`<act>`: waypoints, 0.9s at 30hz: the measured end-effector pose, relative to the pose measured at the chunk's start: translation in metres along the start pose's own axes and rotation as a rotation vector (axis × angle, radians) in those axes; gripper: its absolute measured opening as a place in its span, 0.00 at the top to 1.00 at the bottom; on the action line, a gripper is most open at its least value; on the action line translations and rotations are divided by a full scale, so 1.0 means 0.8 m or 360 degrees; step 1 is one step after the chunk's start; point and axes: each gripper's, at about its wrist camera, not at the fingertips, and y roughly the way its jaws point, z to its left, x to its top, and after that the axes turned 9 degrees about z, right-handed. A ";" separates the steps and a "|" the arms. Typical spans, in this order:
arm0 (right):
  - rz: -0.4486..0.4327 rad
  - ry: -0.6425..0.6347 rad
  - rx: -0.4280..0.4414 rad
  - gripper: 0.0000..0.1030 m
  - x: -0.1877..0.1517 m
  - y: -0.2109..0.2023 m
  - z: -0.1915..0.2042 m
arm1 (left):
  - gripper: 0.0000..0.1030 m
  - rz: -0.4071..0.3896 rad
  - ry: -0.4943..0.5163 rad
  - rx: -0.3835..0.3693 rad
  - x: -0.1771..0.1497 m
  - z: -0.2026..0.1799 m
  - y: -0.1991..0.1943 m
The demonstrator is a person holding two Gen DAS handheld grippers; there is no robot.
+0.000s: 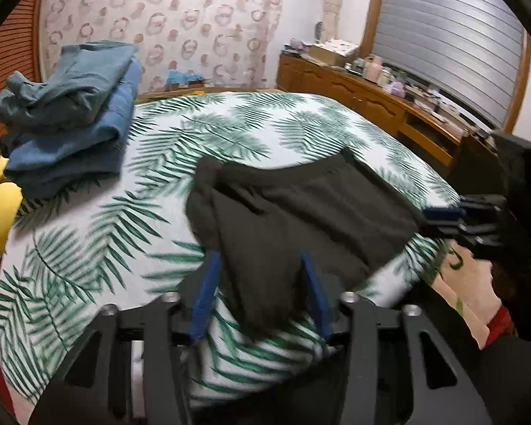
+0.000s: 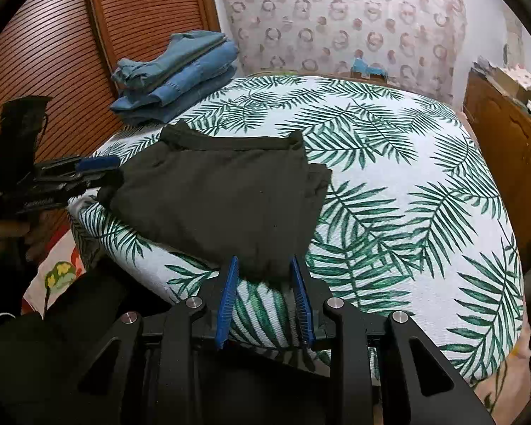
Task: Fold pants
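Note:
Black pants [image 1: 318, 205] [image 2: 223, 191] lie folded on the near part of a bed with a palm-leaf cover [image 1: 88, 248] [image 2: 407, 212]. In the left wrist view a near corner of the cloth fills the space between the blue fingers of my left gripper [image 1: 260, 256], which is shut on it. The right wrist view shows that gripper [image 2: 102, 173] from the side, with cloth bunched at its tips. My right gripper [image 2: 264, 260] is shut on the other near corner, and it shows at the pants' right end [image 1: 428, 217] in the left wrist view.
A stack of folded blue clothes [image 1: 70, 124] [image 2: 180, 78] sits at the bed's far left corner, by a slatted wooden door [image 2: 53, 53]. A cluttered wooden dresser [image 1: 371, 106] [image 2: 506, 148] runs along the right side. A yellow item [image 1: 3, 209] lies at the left edge.

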 end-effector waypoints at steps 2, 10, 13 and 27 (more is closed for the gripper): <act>0.0009 -0.0001 -0.0005 0.71 0.001 0.005 -0.001 | 0.64 0.0011 0.0030 -0.0012 -0.004 -0.007 0.004; 0.0009 0.0045 -0.0030 0.74 0.007 0.011 -0.015 | 0.68 0.0028 0.0007 -0.0004 -0.006 -0.005 0.011; 0.0012 0.0058 0.0026 0.84 0.007 0.016 -0.016 | 0.76 0.0032 0.0000 0.0005 -0.007 -0.004 0.014; -0.0034 0.0060 0.0031 0.96 0.004 0.007 -0.020 | 0.90 -0.0009 -0.0092 0.0000 -0.007 0.005 0.002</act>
